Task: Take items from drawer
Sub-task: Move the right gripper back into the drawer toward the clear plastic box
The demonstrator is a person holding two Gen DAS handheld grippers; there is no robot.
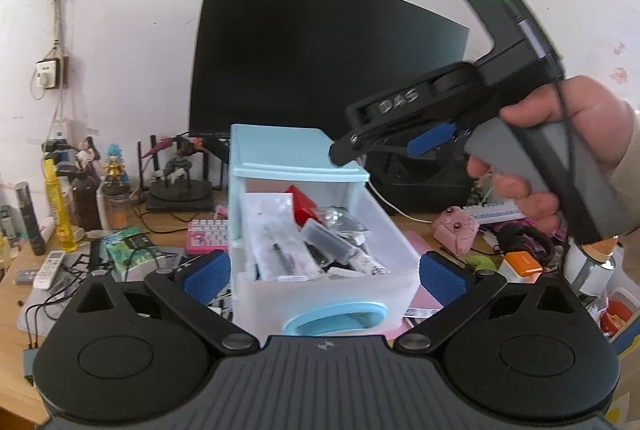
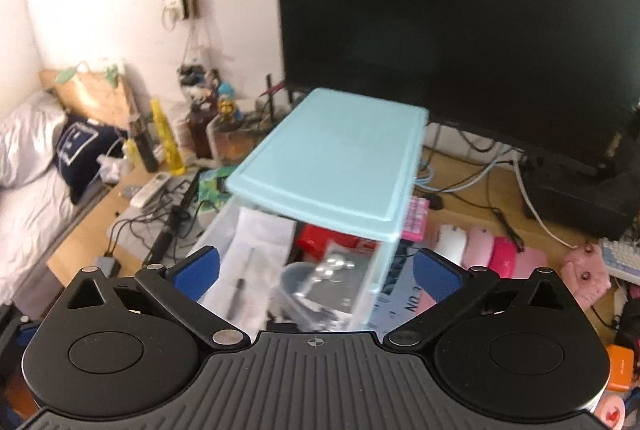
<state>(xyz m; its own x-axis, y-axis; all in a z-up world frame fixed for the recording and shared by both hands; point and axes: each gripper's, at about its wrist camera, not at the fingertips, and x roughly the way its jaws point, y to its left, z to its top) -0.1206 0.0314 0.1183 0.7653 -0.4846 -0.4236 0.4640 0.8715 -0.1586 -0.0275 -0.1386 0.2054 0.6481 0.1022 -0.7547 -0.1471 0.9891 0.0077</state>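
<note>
A light blue drawer unit (image 1: pixel 280 149) stands on the desk with its clear top drawer (image 1: pixel 324 294) pulled out. The drawer holds a red box (image 1: pixel 304 203), a white packet with a pen (image 1: pixel 276 242) and several small bags. My left gripper (image 1: pixel 324 274) is open, its blue pads on either side of the drawer front. My right gripper (image 2: pixel 316 270) is open above the drawer, looking down on the unit's top (image 2: pixel 332 157) and the packet (image 2: pixel 256 250). In the left wrist view the right gripper (image 1: pixel 400 133) hovers over the unit's right rear, held by a hand.
A black monitor (image 1: pixel 320 61) stands behind the unit. Figurines (image 1: pixel 114 165), bottles (image 1: pixel 60 209), a remote (image 1: pixel 50 268), cables and a pink keyboard (image 1: pixel 208 236) crowd the desk on the left. Pink items (image 2: pixel 492 250) and an orange box (image 1: pixel 524 264) lie on the right. A bed (image 2: pixel 32 165) is far left.
</note>
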